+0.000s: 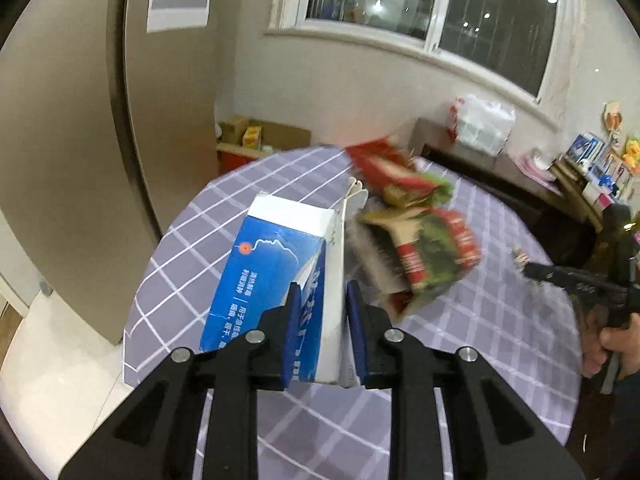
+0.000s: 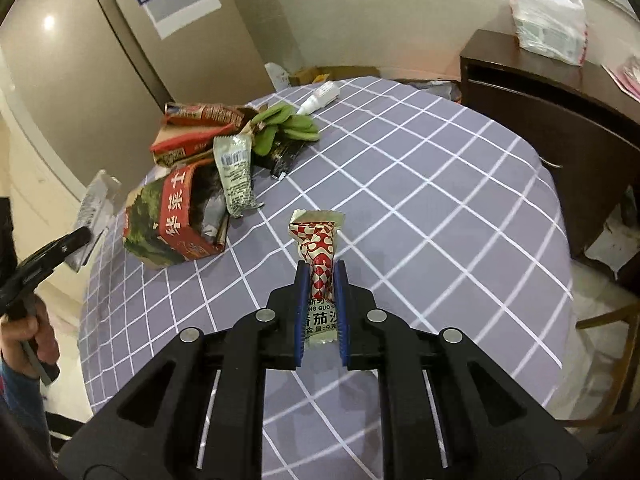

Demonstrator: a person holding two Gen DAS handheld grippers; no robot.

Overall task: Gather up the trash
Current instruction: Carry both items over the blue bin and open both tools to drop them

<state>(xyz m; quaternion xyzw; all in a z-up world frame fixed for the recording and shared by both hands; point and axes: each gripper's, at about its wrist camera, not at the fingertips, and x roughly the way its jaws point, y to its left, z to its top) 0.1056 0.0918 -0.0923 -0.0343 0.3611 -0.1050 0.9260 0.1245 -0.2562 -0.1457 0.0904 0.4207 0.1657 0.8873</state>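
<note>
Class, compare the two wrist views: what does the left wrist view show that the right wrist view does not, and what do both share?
Left only: the blue-and-white carton clamped in the left gripper, and the window.
Right only: the red-checked sauce sachet clamped in the right gripper, the green peels and the small white bottle.
Both: the checked tablecloth and the red-and-green open box.

Checked grey tablecloth (image 2: 420,184) covers round table; dark wooden cabinet (image 2: 540,120) at two o'clock, white plastic bag (image 2: 548,28) atop.
</note>
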